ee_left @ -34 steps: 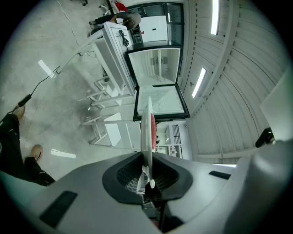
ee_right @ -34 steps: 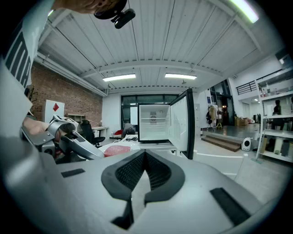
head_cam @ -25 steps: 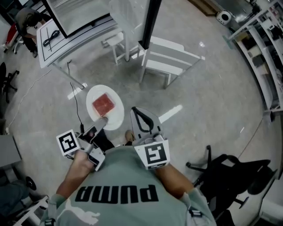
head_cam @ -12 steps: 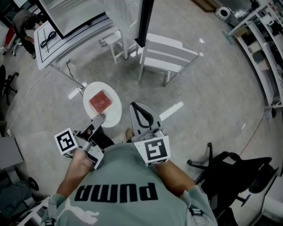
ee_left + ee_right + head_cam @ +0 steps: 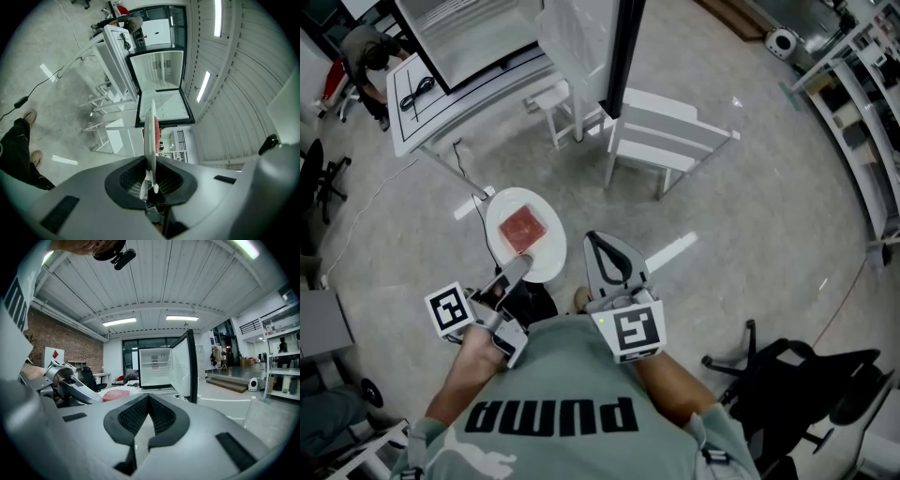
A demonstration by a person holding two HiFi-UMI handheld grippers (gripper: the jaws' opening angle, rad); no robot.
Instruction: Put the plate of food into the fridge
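Since one second ago almost nothing has changed in the hands: the left claw (image 5: 517, 267) keeps its grip on the plate (image 5: 525, 246), and only the scene in the head view has slid a little, so that the plate now sits slightly lower and more to the right. The fridge (image 5: 464, 33) stands open at the top of that view, with its dark-edged door (image 5: 619, 47) swung out to the right side. The plate is white and carries a red piece of food (image 5: 523, 228). It is held in the air above the floor, in front of the fridge's open compartment but well apart from it, not yet inside. In the left gripper view the plate shows edge-on, and the two pads are clenched on its near rim, with the food on the plate's right face. The right claw (image 5: 598, 239) is just beside the plate, on the side of the fridge door. In the right gripper view its pads meet at the tip and nothing stands between them, so it is clenched and empty. The same view looks straight into the white fridge compartment. A white worktop (image 5: 422, 84) with a black cable (image 5: 414, 82) on it stands just beside the fridge, and a white chair (image 5: 666, 131) stands near the fridge door.
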